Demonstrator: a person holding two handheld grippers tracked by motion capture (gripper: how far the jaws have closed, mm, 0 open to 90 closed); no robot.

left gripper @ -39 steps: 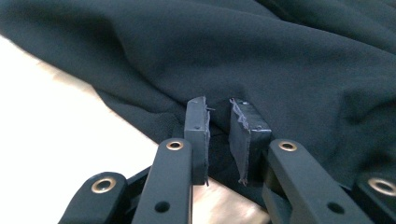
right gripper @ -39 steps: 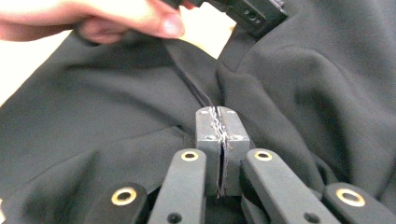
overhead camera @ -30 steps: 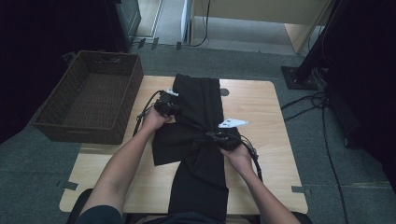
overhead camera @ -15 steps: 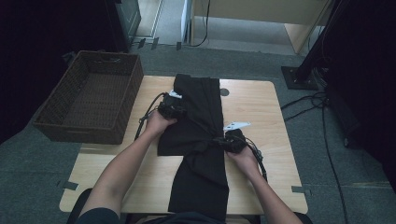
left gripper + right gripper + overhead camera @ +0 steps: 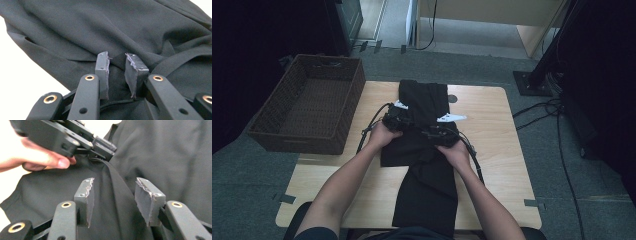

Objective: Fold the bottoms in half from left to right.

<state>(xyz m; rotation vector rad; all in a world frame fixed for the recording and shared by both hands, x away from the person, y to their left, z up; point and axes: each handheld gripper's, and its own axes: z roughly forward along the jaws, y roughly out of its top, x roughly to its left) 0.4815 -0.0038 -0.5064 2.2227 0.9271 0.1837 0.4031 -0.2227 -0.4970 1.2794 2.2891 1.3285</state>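
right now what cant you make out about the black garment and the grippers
- High view: the jaws of the left gripper and right gripper are too small and dark against the black garment.
- High view: the garment's near end is cut off by the bottom edge.
- Left gripper view: whether the pads pinch cloth is unclear.

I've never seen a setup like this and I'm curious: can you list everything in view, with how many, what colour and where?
Garment: one, black, lying down the middle of the table, its near end hanging over the near edge.
Table: one, light wood, centre of the high view.
Basket: one, dark brown wicker, standing at the table's left edge.
Cables: several, black, on the grey floor to the right.
Left hand-held gripper: one, black, jaws a little apart over a fold of the garment.
Right hand-held gripper: one, black, jaws have just been opening, garment between them, pads not pressing.
Forearms: two, bare, coming in from the bottom.
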